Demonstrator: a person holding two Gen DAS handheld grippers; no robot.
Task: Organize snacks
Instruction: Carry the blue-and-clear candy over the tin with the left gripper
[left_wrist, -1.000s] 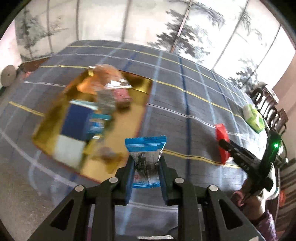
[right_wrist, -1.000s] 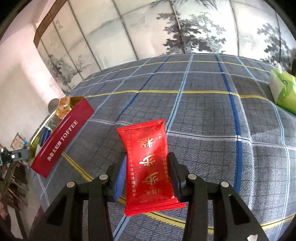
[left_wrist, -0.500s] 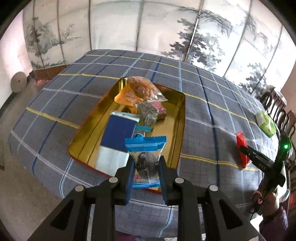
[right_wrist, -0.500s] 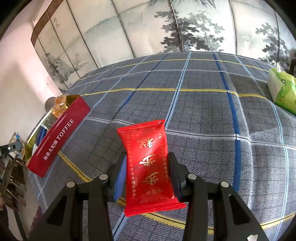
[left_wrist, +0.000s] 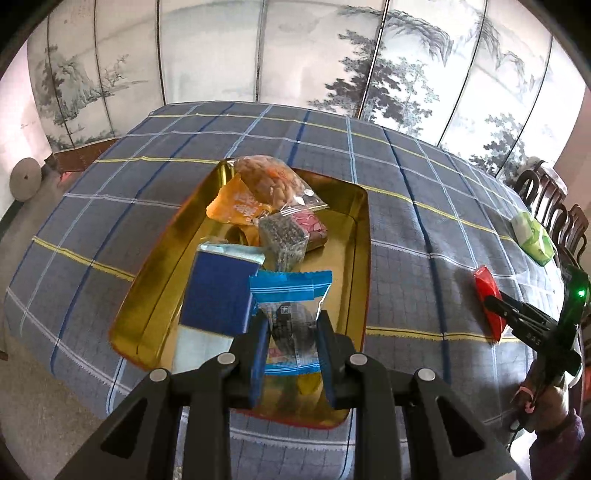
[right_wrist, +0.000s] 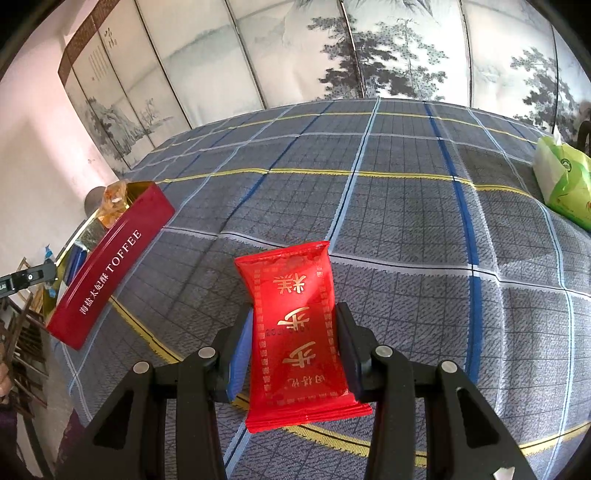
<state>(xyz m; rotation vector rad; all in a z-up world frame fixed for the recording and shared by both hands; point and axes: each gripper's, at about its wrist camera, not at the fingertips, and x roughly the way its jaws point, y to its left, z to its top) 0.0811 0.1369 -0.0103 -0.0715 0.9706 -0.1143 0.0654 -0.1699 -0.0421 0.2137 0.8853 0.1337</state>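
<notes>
Left gripper (left_wrist: 291, 334) pinches blue-topped snack packet (left_wrist: 290, 314) between its pads, packet upright, held above near end of gold tin tray (left_wrist: 360, 236). Tray sits on plaid tablecloth (left_wrist: 406, 184), red outer wall reads TOFFEE in right wrist view. Inside tray: dark blue box (left_wrist: 218, 291) just left of held packet, clear bag of nuts (left_wrist: 273, 181) at far end, orange wrapper (left_wrist: 238, 206) beside it, dark speckled bar (left_wrist: 282, 240) in middle, pink-wrapped piece (left_wrist: 314, 227) to its right. Right gripper (right_wrist: 295, 332) clamps red snack packet (right_wrist: 299, 332) with gold characters, over bare cloth well right of tray; same packet and gripper visible at right edge of left wrist view. Green tissue pack (right_wrist: 565, 184) lies on cloth at far right, apart from everything. Painted folding screen (left_wrist: 295, 55) behind table. Dark wooden chairs (left_wrist: 554, 206) at right edge.
</notes>
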